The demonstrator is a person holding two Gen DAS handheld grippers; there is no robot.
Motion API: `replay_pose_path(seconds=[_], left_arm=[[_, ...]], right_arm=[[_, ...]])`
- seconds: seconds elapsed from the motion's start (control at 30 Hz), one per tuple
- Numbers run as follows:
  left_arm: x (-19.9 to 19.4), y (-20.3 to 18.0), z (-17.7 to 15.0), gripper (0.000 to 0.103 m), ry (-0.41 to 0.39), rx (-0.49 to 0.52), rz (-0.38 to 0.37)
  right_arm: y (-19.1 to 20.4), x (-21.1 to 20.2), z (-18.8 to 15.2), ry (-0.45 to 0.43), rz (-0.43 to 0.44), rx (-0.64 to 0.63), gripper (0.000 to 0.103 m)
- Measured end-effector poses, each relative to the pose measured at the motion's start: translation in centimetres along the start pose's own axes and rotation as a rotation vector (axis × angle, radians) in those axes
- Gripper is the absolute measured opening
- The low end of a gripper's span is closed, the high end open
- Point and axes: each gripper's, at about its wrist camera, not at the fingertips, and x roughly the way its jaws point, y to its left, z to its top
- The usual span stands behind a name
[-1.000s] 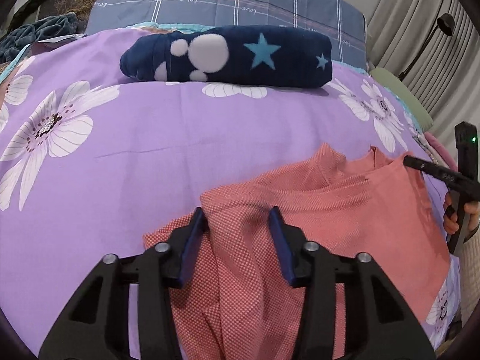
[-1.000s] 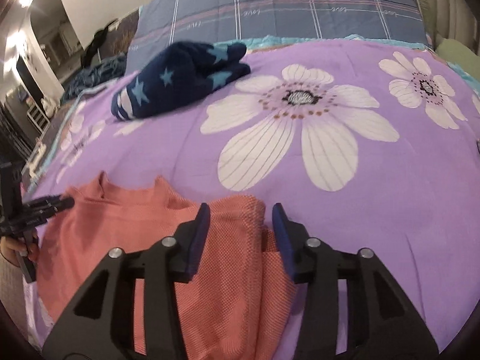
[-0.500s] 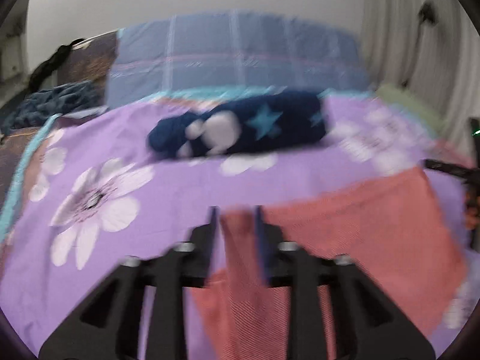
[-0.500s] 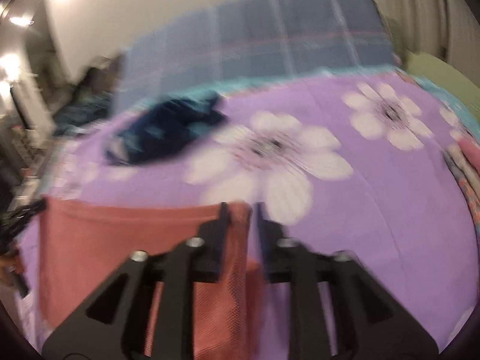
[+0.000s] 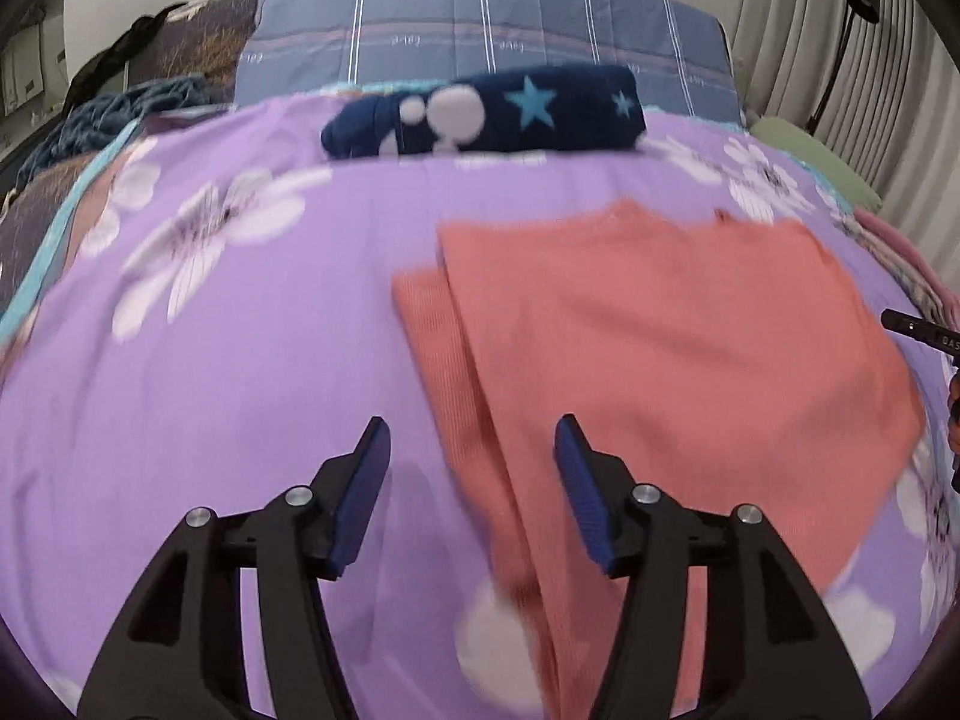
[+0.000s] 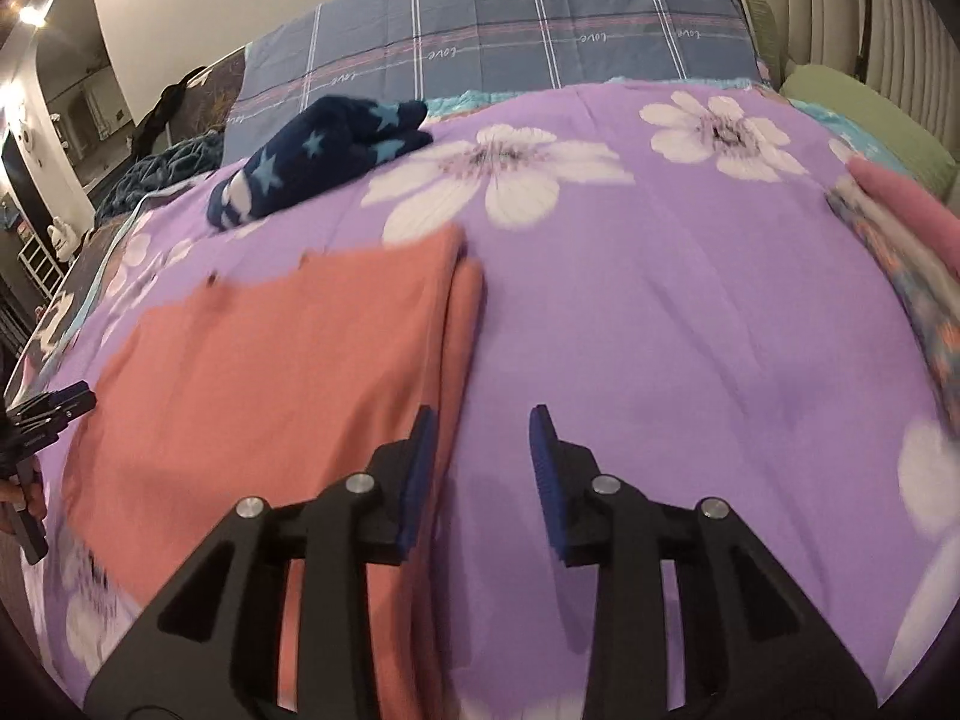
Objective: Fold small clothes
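I see the salmon garment (image 5: 660, 330) lying flat on the purple flowered bedspread (image 5: 210, 360), its side edges folded under. My left gripper (image 5: 471, 450) is opening — pads clear of the cloth, only the folded edge below the gap. My right gripper (image 6: 480, 438) is released beside the garment's other edge, holding nothing.

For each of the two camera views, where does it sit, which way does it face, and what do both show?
Left wrist view: on the left gripper, angled down over the bedspread; its own two fingers show, jaws opening, with the salmon shirt below them.
Right wrist view: on the right gripper, same downward angle; open jaws over the shirt's edge.
Shared: shirt, navy star bundle, plaid pillow, each other's gripper.
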Motion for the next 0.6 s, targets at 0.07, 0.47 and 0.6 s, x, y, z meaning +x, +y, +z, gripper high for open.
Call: replay_pose_path(seconds=[0.07, 0.47, 0.6], left_arm=[[-0.4, -0.2, -1.8, 0.06, 0.004, 0.001, 0.011], [-5.2, -12.3, 0.3, 0.054, -0.075, 0.2, -0.14], [-2.3, -22.9, 0.2, 0.045, 0.014, 0.317, -0.294]], right_arm=[[0.3, -1.0, -2.2, 0.008, 0.016, -0.008, 0.039], [-3.8, -3.3, -1.9, 0.026, 0.104, 0.121, 0.014], [-4.9, -2.1, -0.6, 0.056, 0.104, 0.104, 0.014]])
